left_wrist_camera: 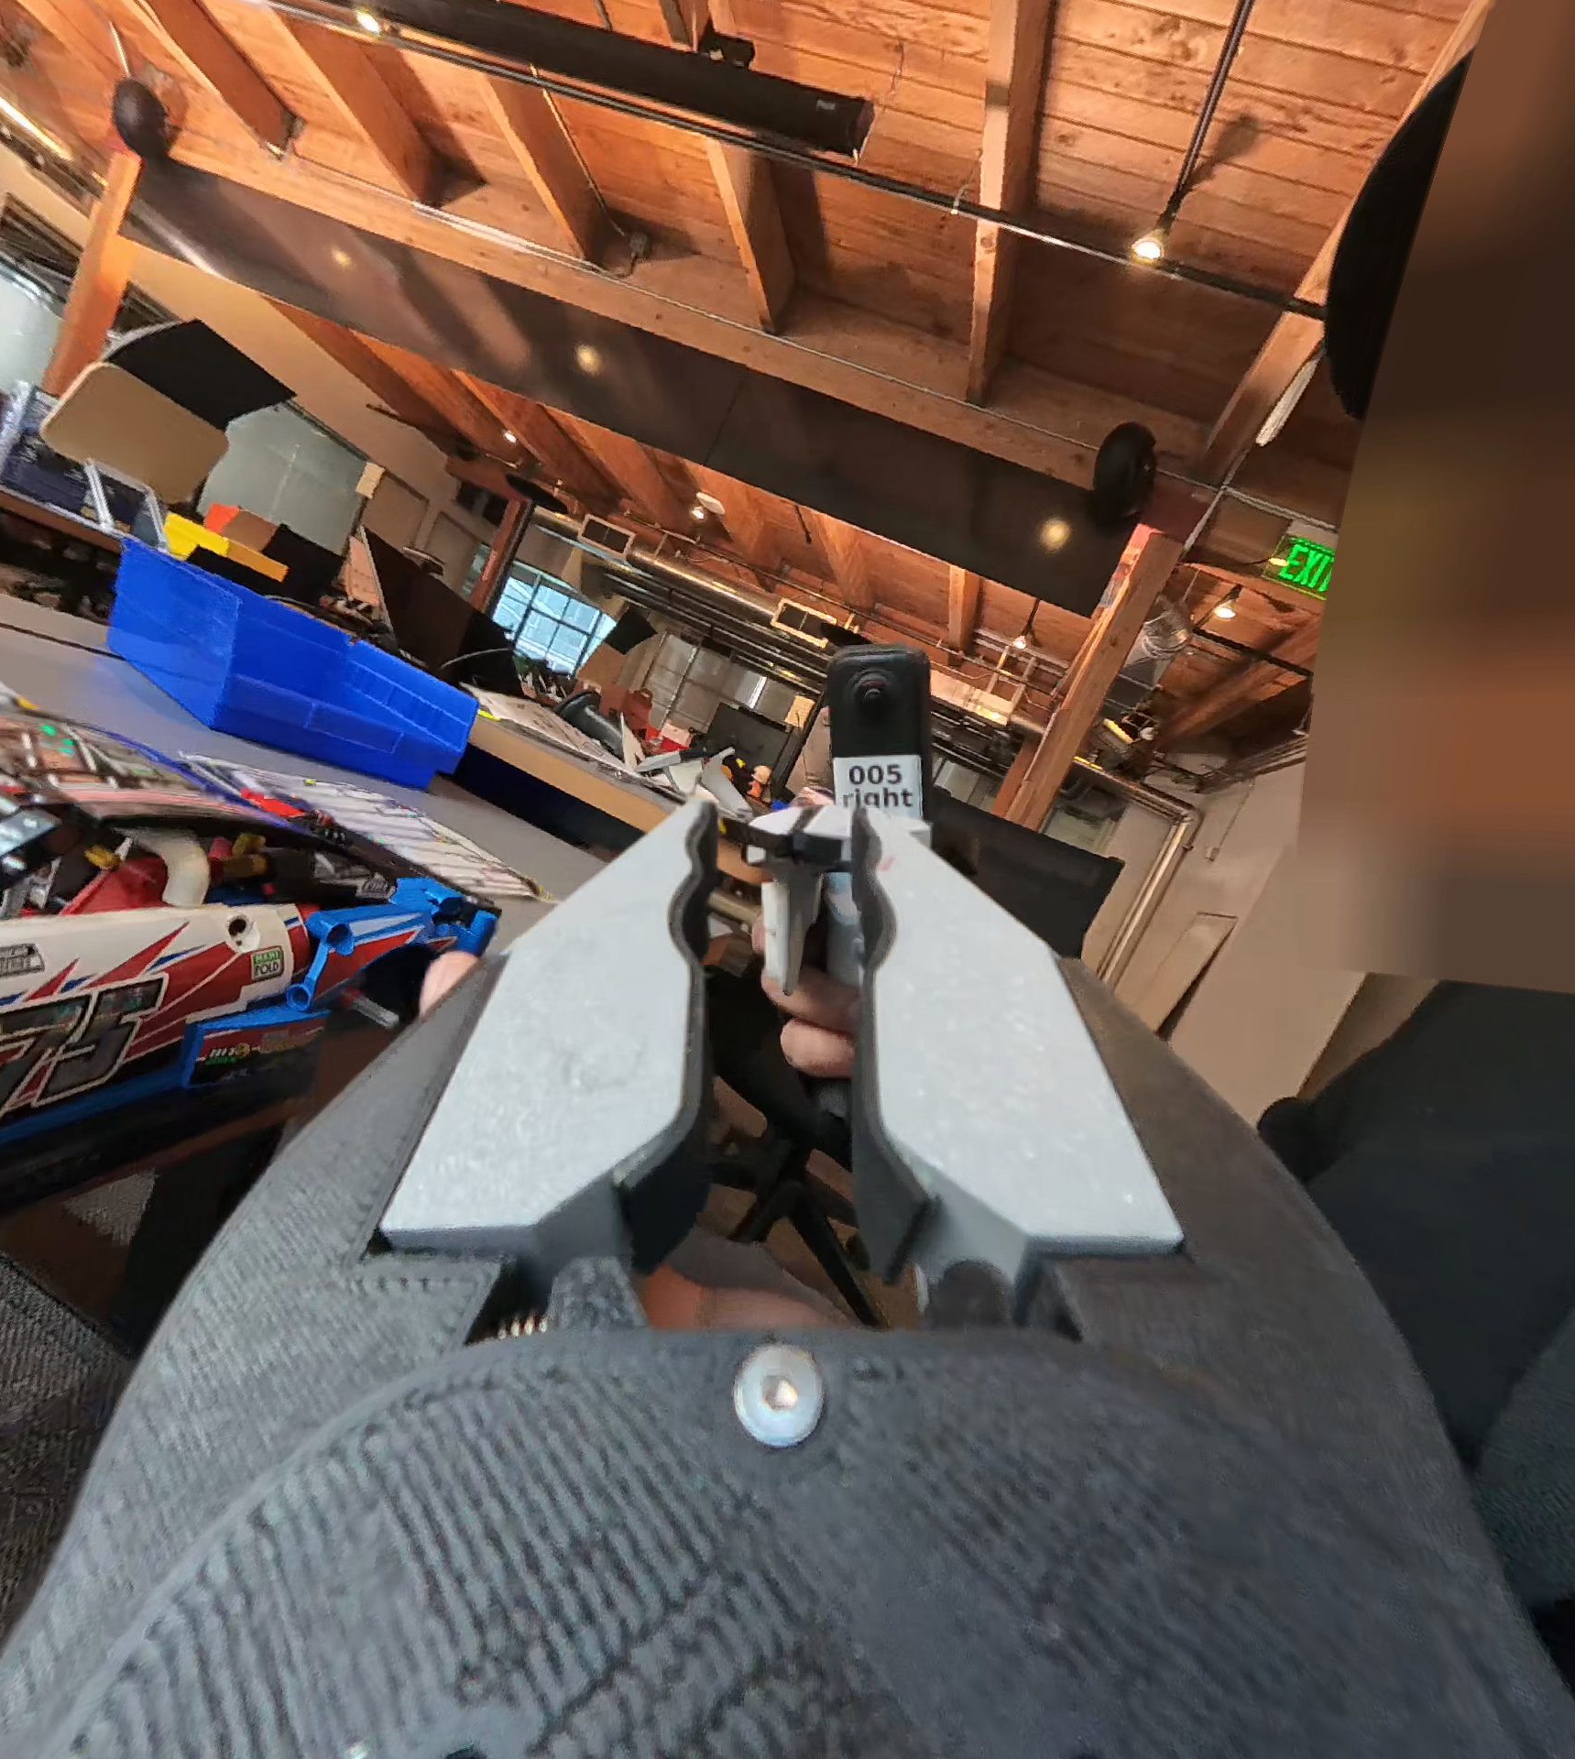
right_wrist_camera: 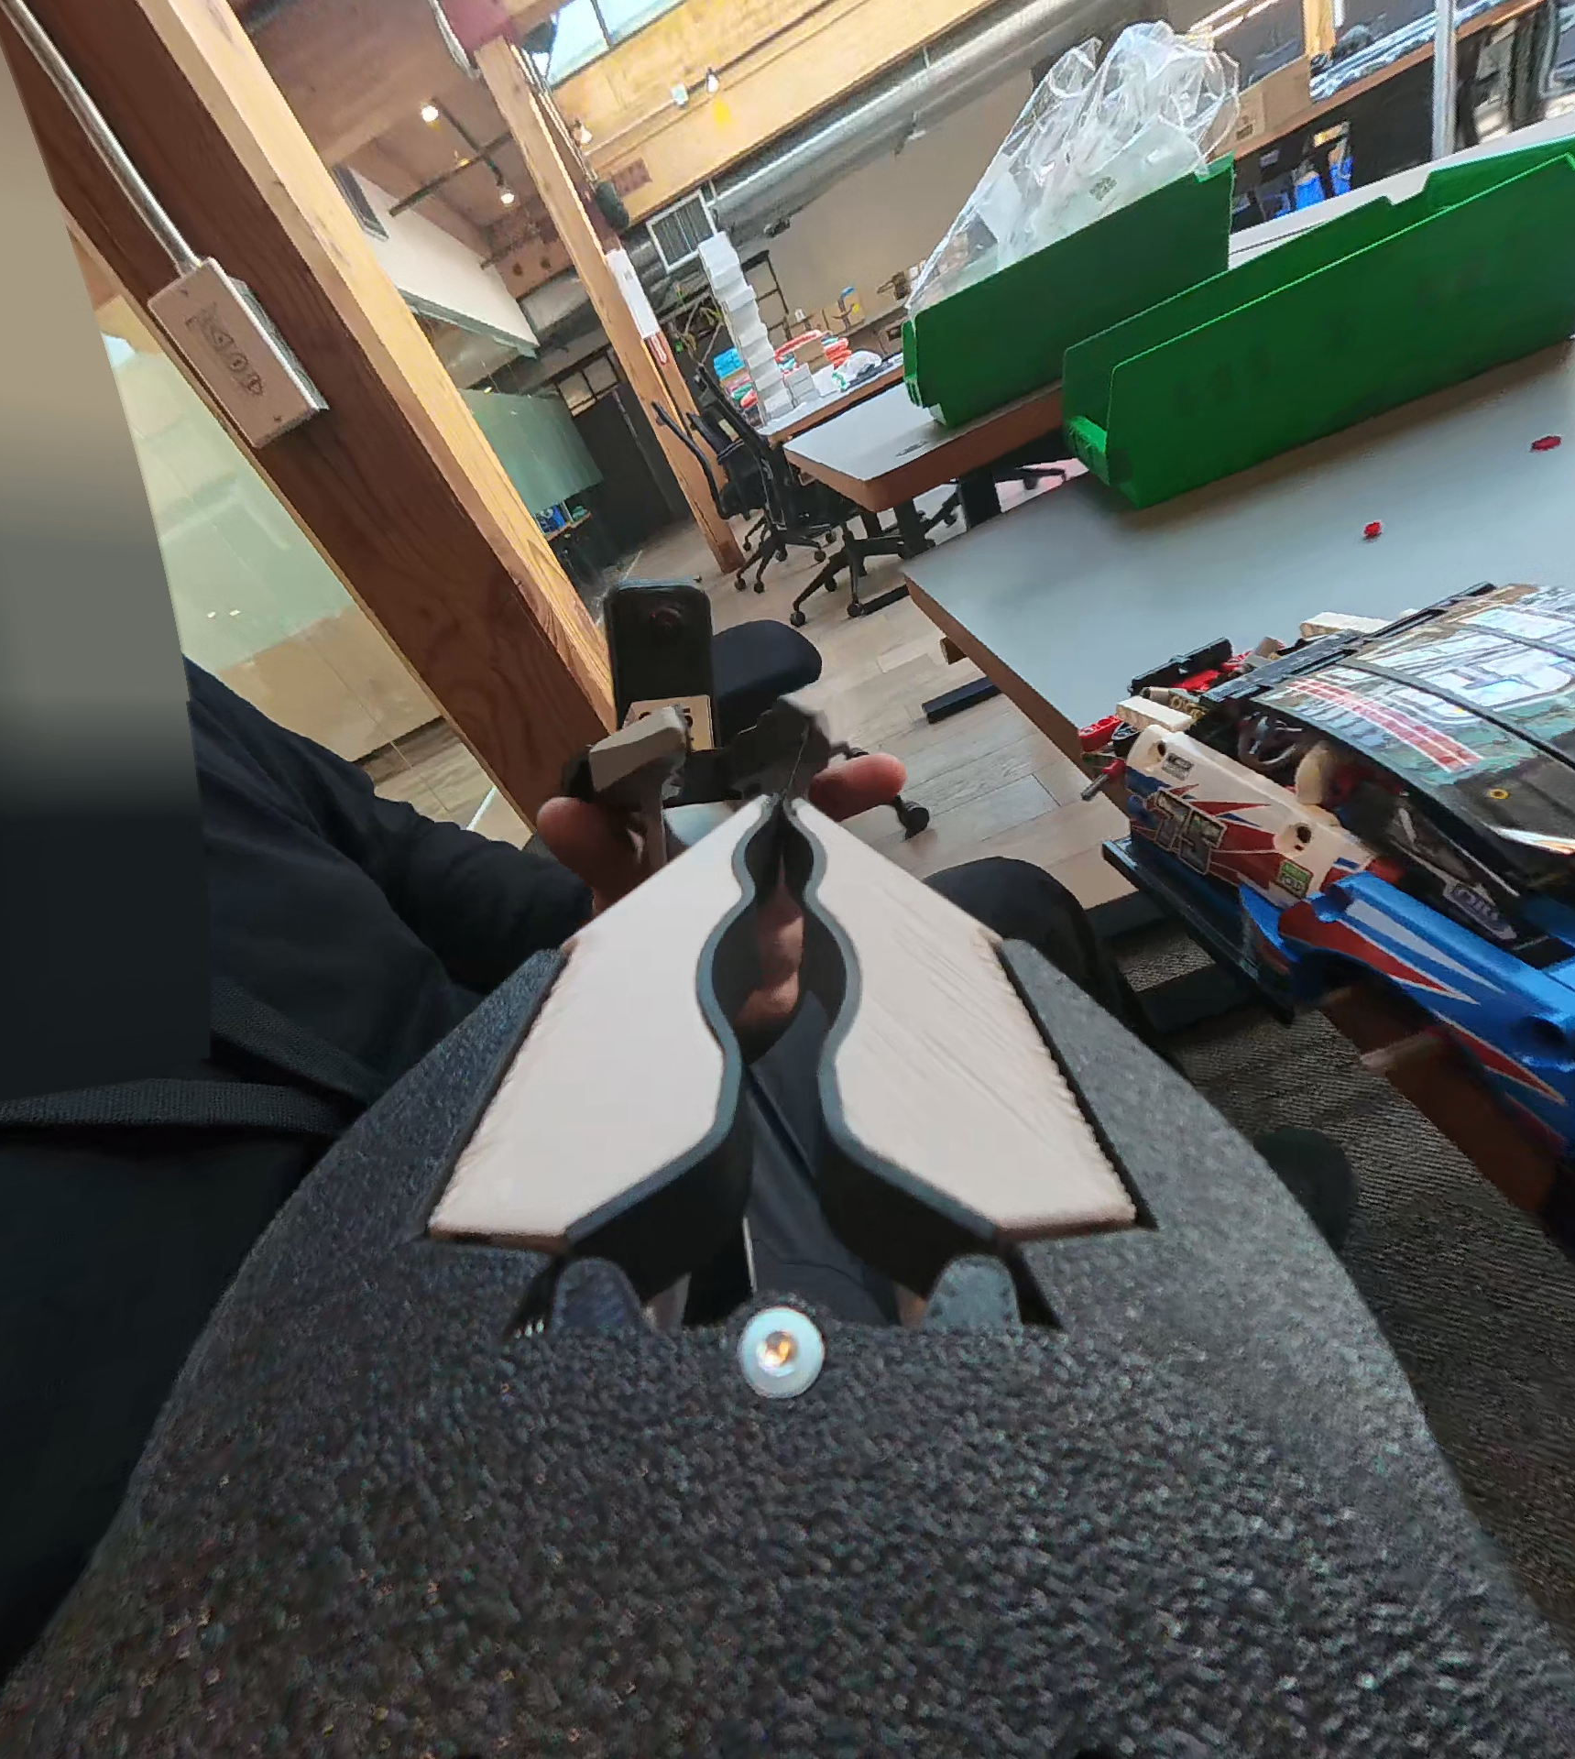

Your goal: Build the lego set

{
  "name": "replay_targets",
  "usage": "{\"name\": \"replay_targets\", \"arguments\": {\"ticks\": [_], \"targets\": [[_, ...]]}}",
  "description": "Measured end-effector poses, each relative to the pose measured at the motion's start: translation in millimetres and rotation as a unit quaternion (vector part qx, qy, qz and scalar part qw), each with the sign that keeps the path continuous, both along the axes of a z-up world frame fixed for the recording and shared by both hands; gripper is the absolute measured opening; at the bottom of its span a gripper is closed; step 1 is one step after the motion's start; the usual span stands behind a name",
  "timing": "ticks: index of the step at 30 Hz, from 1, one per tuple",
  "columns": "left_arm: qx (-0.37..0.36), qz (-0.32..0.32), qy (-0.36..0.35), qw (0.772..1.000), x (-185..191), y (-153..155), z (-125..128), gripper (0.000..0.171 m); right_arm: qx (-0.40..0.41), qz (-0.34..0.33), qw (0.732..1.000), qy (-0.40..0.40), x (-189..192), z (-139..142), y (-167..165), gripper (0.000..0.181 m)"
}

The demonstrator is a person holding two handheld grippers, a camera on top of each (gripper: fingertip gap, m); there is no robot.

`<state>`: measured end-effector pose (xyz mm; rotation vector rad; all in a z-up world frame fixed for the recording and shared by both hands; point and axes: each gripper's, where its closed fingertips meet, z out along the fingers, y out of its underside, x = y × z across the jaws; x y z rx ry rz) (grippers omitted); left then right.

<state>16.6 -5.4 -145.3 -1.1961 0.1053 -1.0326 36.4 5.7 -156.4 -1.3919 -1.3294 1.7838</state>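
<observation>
On table (right_wrist_camera: 1145, 562) — two green bins (right_wrist_camera: 1335, 371)

bright, warm daylight – fisheye-warped edges, slight motion blur

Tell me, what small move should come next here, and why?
Probably close the left gripper on the black piece. Its fingers stand open around that piece, which the shut right gripper seems to pinch at its tips, in the air beside the car.
</observation>
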Motion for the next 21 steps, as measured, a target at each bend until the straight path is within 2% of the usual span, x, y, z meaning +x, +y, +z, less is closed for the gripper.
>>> {"name": "replay_targets", "arguments": {"ticks": [4, 7, 8, 11, 13, 14, 17, 18, 19, 21], "targets": [[-0.022, 0.022, 0.006, 1.0, -8.2, 5.2, -10.3, 0.002, 0.002, 0.025, 1.0, -0.009, -0.9, -8.6, -11.0, 0.0], [-0.024, 0.015, 0.016, 0.999, -9.8, 3.2, -17.4, 0.0, -0.006, 0.031, 0.999, -0.008, -0.5, -10.7, -11.2, 0.0], [-0.027, 0.024, -0.005, 0.999, -18.2, 4.1, -16.8, 0.016, -0.019, 0.033, 0.999, -0.001, 1.3, -9.3, -8.9, 0.0], [-0.02, 0.006, -0.067, 0.998, -43.1, -0.1, -9.2, 0.036, -0.064, 0.015, 0.998, 0.015, 10.7, -7.9, 11.7, 0.0], [-0.027, 0.002, -0.047, 0.999, -44.7, 1.1, -11.6, 0.074, -0.067, 0.009, 0.998, 0.006, 16.4, -13.1, 18.9, 0.0], [-0.035, 0.011, -0.033, 0.999, -44.8, 4.7, -16.3, 0.075, -0.059, 0.008, 0.998, -0.011, 16.7, -20.4, 20.3, 0.0], [-0.051, 0.039, 0.027, 0.998, -47.8, 18.0, -48.9, 0.078, -0.007, -0.025, 0.997, -0.071, 8.6, -52.9, 31.1, 0.0], [-0.07, 0.047, 0.057, 0.995, -49.4, 24.4, -68.8, 0.09, -0.002, -0.027, 0.996, -0.079, 4.9, -59.5, 32.7, 0.0], [-0.108, 0.068, 0.075, 0.989, -56.1, 32.4, -90.9, 0.083, 0.001, -0.026, 0.996, -0.081, 0.8, -63.5, 33.8, 0.0], [-0.13, 0.09, 0.09, 0.983, -63.1, 40.2, -121.4, 0.058, 0.025, -0.027, 0.996, -0.086, -6.8, -72.0, 38.5, 0.0]]}}
